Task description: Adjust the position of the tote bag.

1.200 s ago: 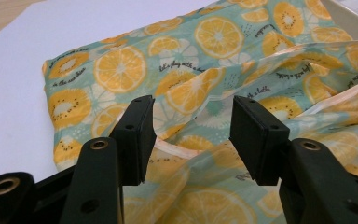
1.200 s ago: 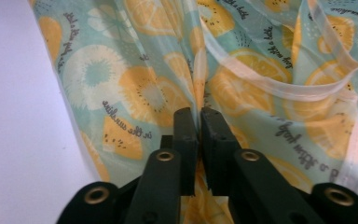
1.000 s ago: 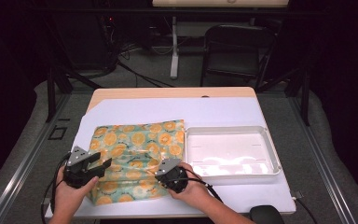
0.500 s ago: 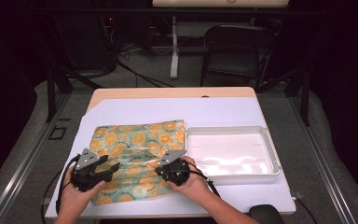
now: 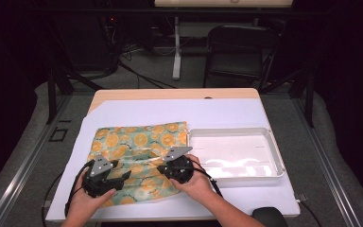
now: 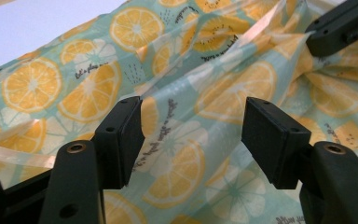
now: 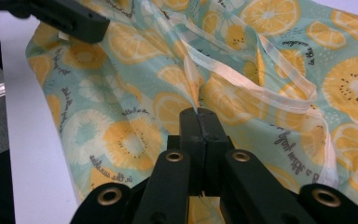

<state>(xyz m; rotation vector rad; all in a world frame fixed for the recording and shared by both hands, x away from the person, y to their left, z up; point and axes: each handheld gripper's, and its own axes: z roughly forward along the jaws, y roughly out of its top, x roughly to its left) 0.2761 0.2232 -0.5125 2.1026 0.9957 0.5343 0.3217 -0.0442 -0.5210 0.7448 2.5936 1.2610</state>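
Note:
A teal plastic bag printed with orange slices (image 5: 139, 142) lies flat on the white table cover, left of centre. My left gripper (image 5: 122, 176) hovers over its near left corner. Its jaws have just been opening and stand wide apart (image 6: 193, 135), with the bag's film (image 6: 186, 93) below and between them but not pinched. My right gripper (image 5: 166, 166) sits at the bag's near right part, shut (image 7: 199, 116) on a raised fold of the film by the pale handle strip (image 7: 242, 77). Each gripper view also catches the other gripper farther off.
A shallow white tray (image 5: 274, 156) stands just right of the bag, close to my right hand. A dark rounded object (image 5: 267, 217) lies at the table's near right edge. Bare white cover stretches behind the bag; a black chair (image 5: 241, 52) stands beyond the table.
My left gripper has slid right, onto the bag's near left corner, and its jaws have spread wider. The right gripper stays pinched on the fold, roughly in place.

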